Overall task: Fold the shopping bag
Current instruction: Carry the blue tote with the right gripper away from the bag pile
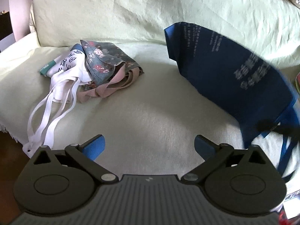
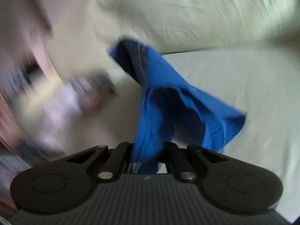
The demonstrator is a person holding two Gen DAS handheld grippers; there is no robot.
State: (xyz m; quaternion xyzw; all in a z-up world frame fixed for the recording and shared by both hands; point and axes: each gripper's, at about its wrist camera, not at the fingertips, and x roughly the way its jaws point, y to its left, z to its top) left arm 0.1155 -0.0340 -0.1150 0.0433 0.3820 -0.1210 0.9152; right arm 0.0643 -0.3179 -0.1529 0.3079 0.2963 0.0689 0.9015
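A blue shopping bag (image 1: 230, 71) with white print hangs in the air at the right of the left wrist view, above the pale green sofa seat. My left gripper (image 1: 149, 147) is open over the bare seat, to the left of the bag and below it, holding nothing. In the right wrist view my right gripper (image 2: 145, 155) is shut on the blue shopping bag (image 2: 165, 101), whose fabric bunches up out of the jaws and trails away over the seat. That view is blurred by motion.
A heap of other bags (image 1: 90, 69), one white with dark print, one floral and one pink, lies on the left part of the sofa seat (image 1: 142, 103), its white straps trailing toward the front edge. The sofa backrest (image 1: 131, 9) rises behind.
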